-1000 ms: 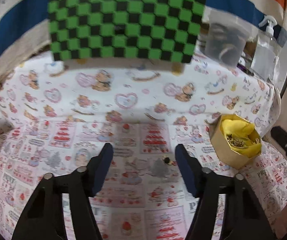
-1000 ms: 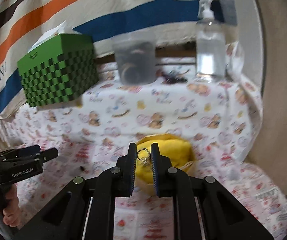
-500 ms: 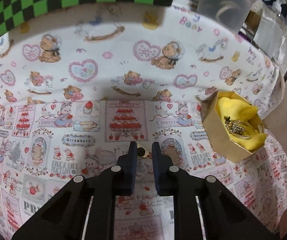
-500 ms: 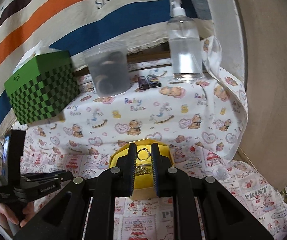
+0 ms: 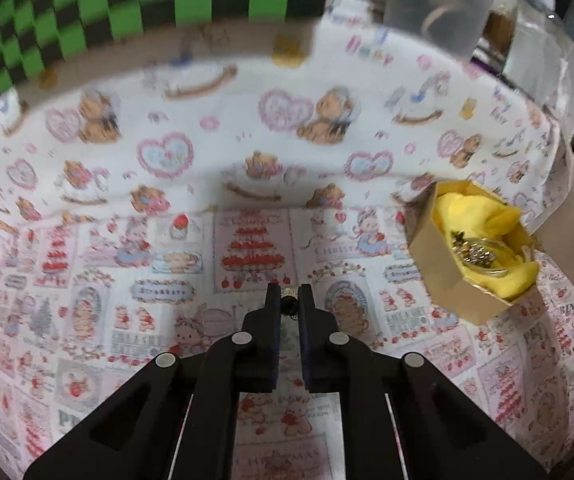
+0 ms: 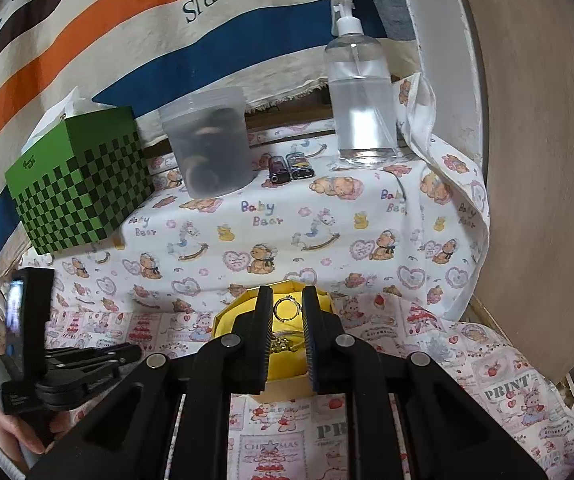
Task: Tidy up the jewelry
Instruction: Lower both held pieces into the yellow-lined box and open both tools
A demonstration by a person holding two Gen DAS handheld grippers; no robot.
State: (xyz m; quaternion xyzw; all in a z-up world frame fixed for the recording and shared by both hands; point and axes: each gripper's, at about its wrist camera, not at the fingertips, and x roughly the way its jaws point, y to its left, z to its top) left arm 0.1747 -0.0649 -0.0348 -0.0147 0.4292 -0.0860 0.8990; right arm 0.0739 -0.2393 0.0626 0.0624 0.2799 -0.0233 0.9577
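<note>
**A:** Entry, left side. Your left gripper has just been closing, and its jaws now stand clenched on a small dark-and-gold jewelry piece lying on the printed bear-and-strawberry cloth that covers the desk. In the left wrist view the piece sits right at the jaw tips, pinched between the two pads. It is too small to say whether it is an earring or a charm.

**B:** How should I handle the lift?

**A:** My judgement: raise it straight off the cloth before you swing across, so the tips do not drag the fabric. Keep the squeeze as it is; a piece this small, held only at the tips, could slip out if you ease off.

**B:** Where does it go?

**A:** Likely the small tan cardboard box with the yellow cloth lining. Seen from the left gripper, the box lies well apart to the right and a little farther away. Gold pieces already rest in the lining.

**B:** And the right side?

**A:** Your right gripper holds a small silver ring, upright between the jaws near their tips. The jaws are directly above the box, so the ring hangs over the yellow lining. Lower it close to the lining before you let go, so it cannot bounce out.
</note>
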